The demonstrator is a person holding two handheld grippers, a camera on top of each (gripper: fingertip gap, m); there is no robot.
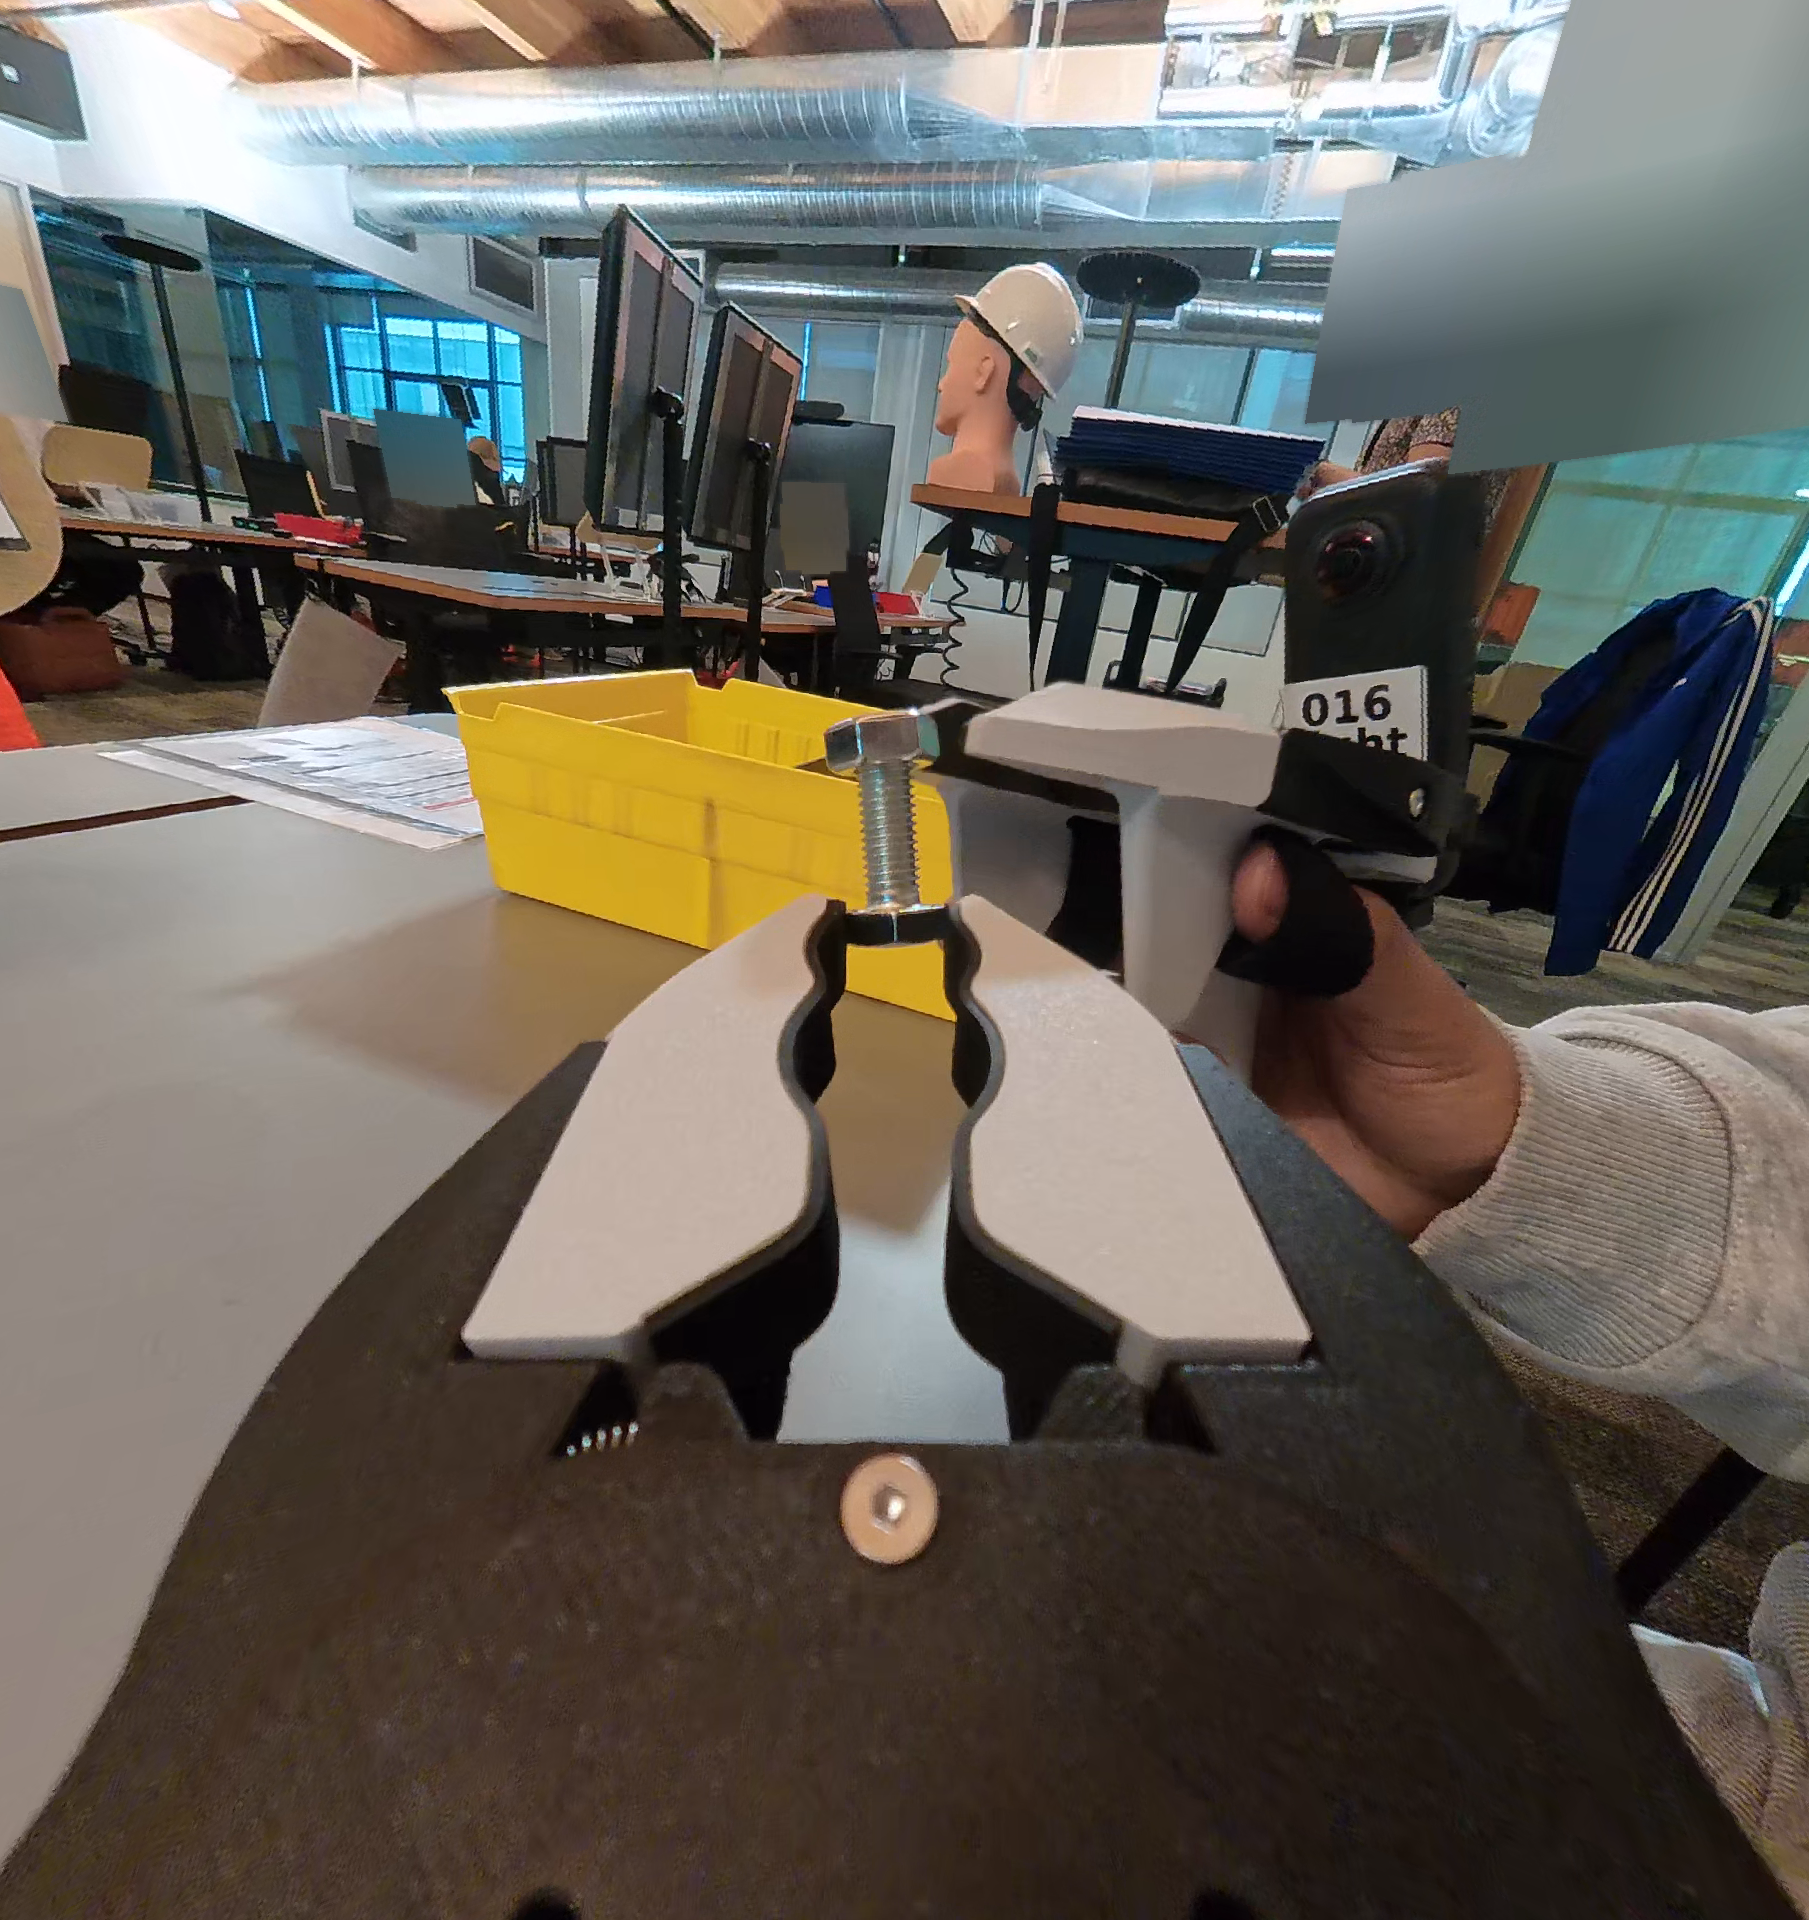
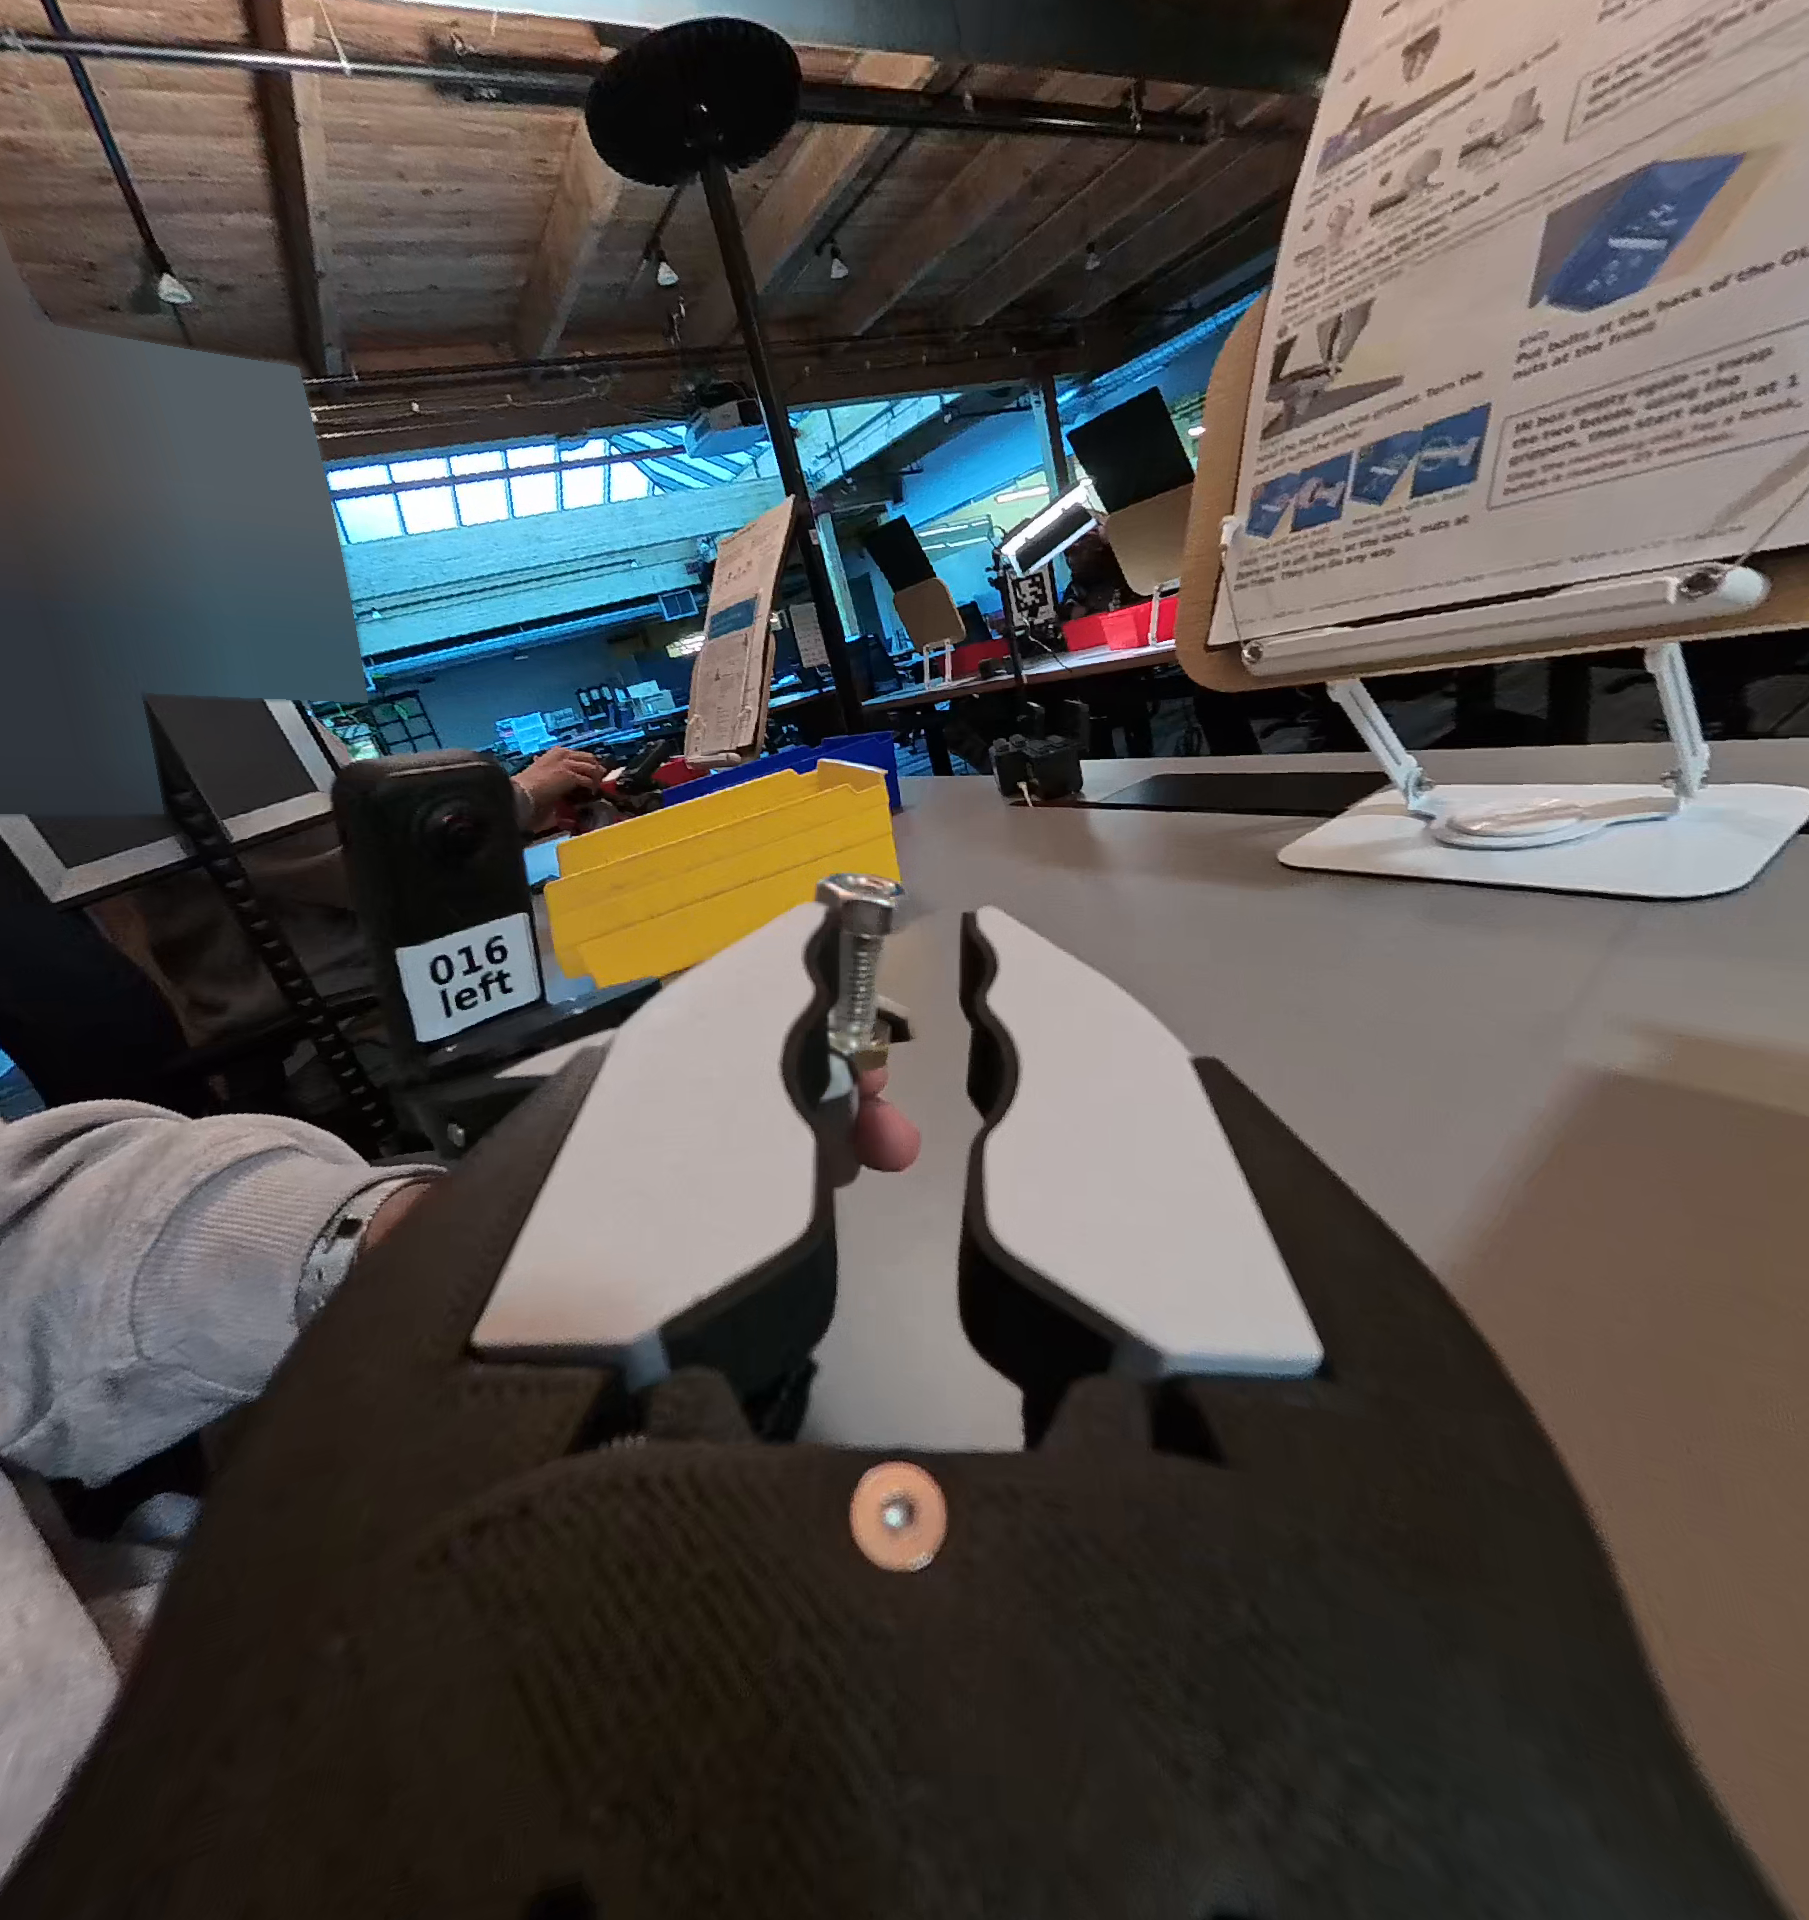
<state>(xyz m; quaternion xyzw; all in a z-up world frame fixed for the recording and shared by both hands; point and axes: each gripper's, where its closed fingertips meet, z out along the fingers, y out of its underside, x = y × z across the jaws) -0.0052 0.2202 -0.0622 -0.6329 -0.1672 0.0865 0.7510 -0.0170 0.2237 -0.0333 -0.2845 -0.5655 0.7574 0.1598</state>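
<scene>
A silver hex bolt stands upright with its head on top and a nut threaded on its lower end. My left gripper is shut on the nut and holds the bolt above the grey table. My right gripper is open, its fingers level with the bolt head, which lies against the left finger with a gap to the other finger. In the left wrist view the right gripper reaches in from the right, with its tips beside the bolt head. The bolt shaft and nut show in the right wrist view.
A yellow bin stands on the table just behind the bolt and also shows in the right wrist view. A white document stand holding a printed sheet is at the right. A laminated sheet lies to the left of the bin. A blue bin stands beyond the yellow one. My two grippers' fingertips are within a few centimetres of each other.
</scene>
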